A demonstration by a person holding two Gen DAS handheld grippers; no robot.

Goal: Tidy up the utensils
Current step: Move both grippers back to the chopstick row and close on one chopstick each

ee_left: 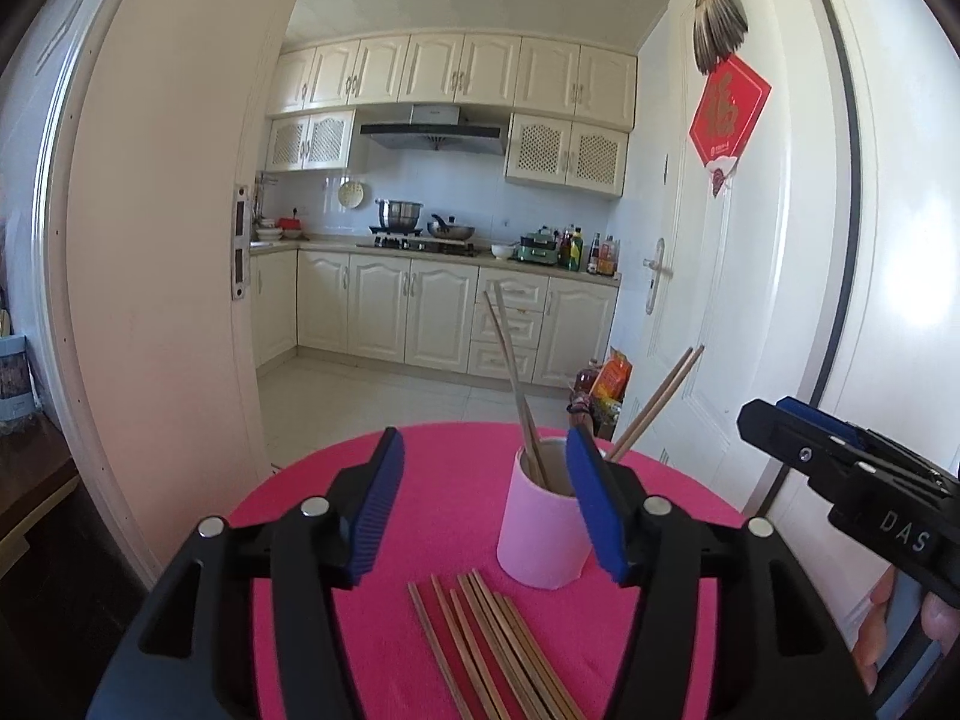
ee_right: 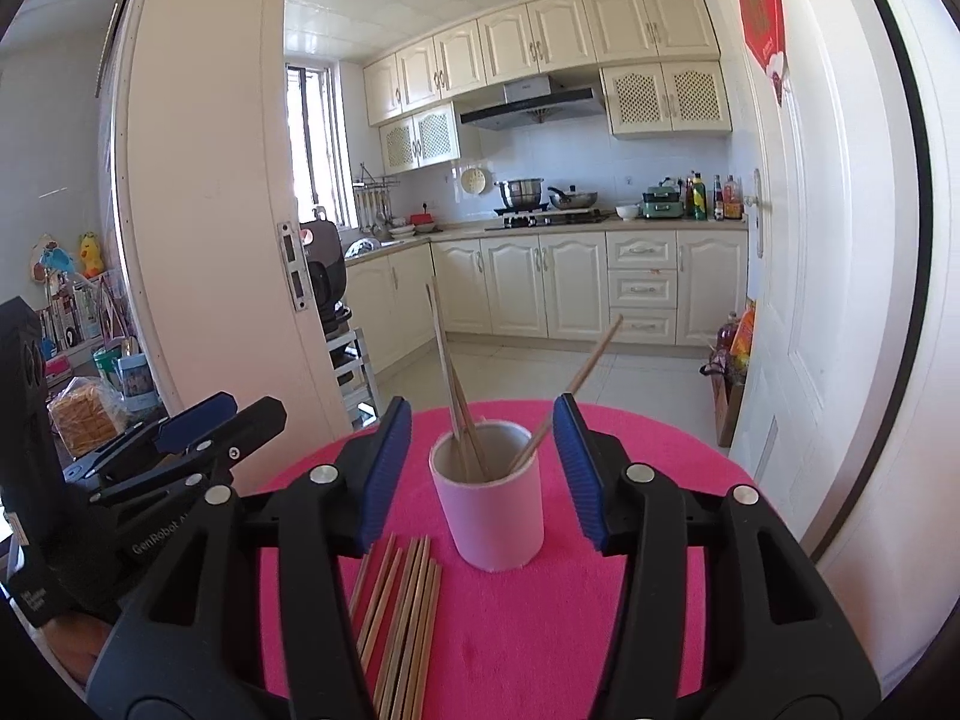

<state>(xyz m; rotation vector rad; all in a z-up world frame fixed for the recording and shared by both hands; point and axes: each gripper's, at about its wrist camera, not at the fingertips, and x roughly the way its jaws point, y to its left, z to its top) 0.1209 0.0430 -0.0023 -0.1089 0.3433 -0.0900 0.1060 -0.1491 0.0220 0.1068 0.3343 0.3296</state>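
Grippers: our left gripper (ee_left: 483,504) and right gripper (ee_right: 483,471) both hang with jaws spread wide, holding nothing, above the pink tablecloth (ee_right: 648,570).
Holder: pink cup (ee_right: 489,516) upright between the right jaws, about 4 chopsticks (ee_right: 447,372) leaning inside.
Stock: loose chopsticks (ee_left: 492,648) flat on the cloth, just beside the cup, packed side by side.
Risks, as we judge them: pinching 2 or more sticks at once; a jaw knocking the leaning sticks; tipping the light cup.

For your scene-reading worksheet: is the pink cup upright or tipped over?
Upright. The cup stands on its base on the pink mat, rim facing up, chopsticks leaning inside.
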